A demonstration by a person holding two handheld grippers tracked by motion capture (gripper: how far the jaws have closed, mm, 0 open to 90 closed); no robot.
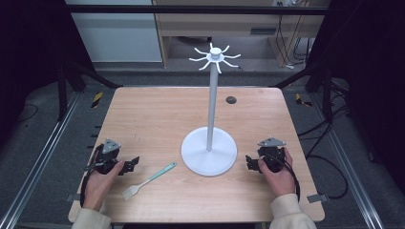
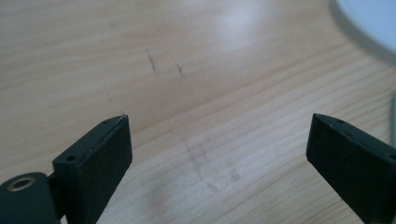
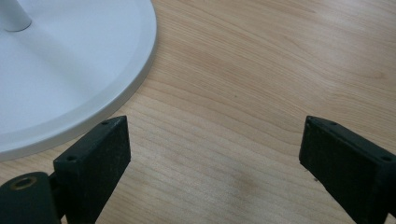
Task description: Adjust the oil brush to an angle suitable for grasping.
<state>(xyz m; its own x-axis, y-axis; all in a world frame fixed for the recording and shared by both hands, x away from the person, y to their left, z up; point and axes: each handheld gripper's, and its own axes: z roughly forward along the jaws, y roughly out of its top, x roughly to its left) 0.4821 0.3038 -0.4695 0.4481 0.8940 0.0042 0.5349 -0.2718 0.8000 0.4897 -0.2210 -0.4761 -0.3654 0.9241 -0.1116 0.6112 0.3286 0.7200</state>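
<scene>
A white stand (image 1: 209,151) with a round base, a tall pole and hooked arms at its top (image 1: 215,56) rises from the middle of the wooden table (image 1: 153,114). A basting brush (image 1: 148,180) with a pale green handle and whitish bristles lies flat to the left of the base. My left gripper (image 1: 133,165) rests low at the table's left, jaws open over bare wood (image 2: 215,140), just left of the brush. My right gripper (image 1: 249,163) sits open at the right, jaws beside the base rim (image 3: 116,100), nothing between them.
A small dark round disc (image 1: 231,99) sits in the tabletop behind the stand. Black frame bars and cables run around the table. A hand holds each gripper near the front edge.
</scene>
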